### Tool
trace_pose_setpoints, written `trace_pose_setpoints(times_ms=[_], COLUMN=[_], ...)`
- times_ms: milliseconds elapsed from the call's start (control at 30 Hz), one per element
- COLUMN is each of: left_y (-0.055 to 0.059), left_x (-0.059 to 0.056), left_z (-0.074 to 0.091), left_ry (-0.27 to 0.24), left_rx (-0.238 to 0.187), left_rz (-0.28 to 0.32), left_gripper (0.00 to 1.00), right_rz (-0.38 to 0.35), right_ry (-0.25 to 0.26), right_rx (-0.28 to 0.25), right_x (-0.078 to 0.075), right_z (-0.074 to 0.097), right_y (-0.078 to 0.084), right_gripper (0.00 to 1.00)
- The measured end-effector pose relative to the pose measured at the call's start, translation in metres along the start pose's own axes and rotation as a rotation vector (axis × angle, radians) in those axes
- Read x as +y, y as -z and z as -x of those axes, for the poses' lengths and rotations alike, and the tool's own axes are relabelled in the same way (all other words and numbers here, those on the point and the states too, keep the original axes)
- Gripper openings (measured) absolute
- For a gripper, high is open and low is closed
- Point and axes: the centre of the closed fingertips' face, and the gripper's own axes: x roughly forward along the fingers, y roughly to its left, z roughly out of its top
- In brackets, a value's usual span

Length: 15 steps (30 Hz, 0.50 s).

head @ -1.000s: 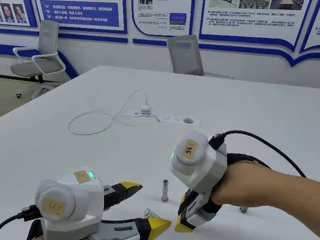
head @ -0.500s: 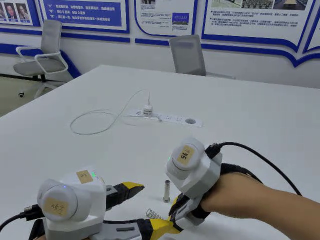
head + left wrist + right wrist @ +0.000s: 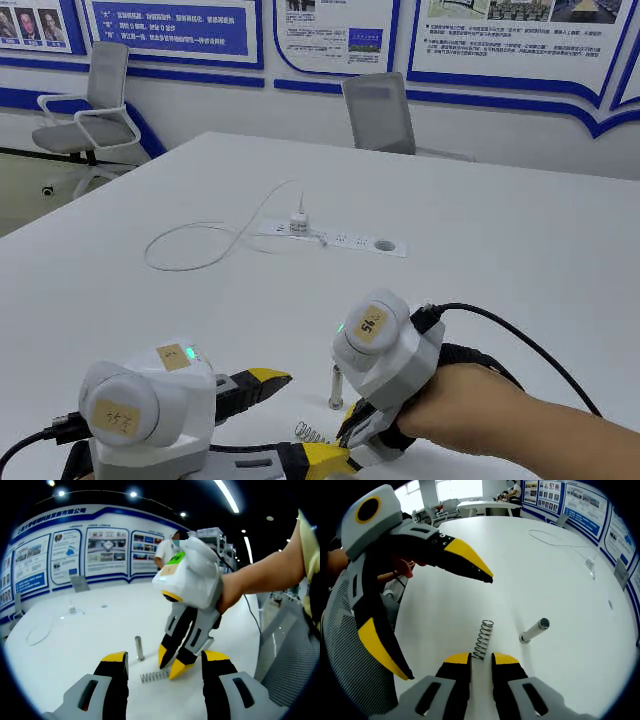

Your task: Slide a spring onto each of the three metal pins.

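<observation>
Two grippers, one spring, one pin: our count by the near edge of the tabletop [image 3: 470, 230].

Hazards, as we judge them. Spring [image 3: 310, 433]: thin, light and lying flat, so a pinch on its very end could flick it sideways or roll it toward the near edge, and too hard a squeeze could crush a coil. Pin [image 3: 336, 387]: upright and apparently unsecured, so a brush from a jaw or an off-axis push with the spring could tip it. We also rate the grippers close enough to knock tips.

Item 1, left gripper [image 3: 318, 420]: released, jaws spread wide, holding and touching nothing. The spring lies ahead between its yellow tips.

Item 2, spring: flat on the tabletop, close to the near edge, on no pin.

Item 3, pin: standing bare just beyond the spring, apart from it.

Item 4, right gripper [image 3: 481, 660]: angled down at the spring's right end, jaws set at a slim gap. In the right gripper view the spring's near end sits inside that gap with a sliver of tabletop beside it, so we log the jaws as not yet clenched. We cannot tell whether a pad touches a coil.

Farther in, toward the tabletop's middle: a white cable [image 3: 190, 245], then a power strip [image 3: 345, 240].
</observation>
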Motion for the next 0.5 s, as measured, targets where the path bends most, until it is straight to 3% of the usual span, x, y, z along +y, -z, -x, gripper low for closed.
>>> trace_pose_setpoints(times_ms=[500], left_y=[-0.0001], left_x=[-0.0006], left_z=[-0.0004], left_ry=[0.003], left_rx=[0.005], left_rz=[-0.004], left_gripper=[0.60], right_rz=[0.011], right_ry=[0.018], right_rx=[0.001], right_x=[-0.0033], right_z=[-0.0012], right_y=[0.0042], right_gripper=[0.12])
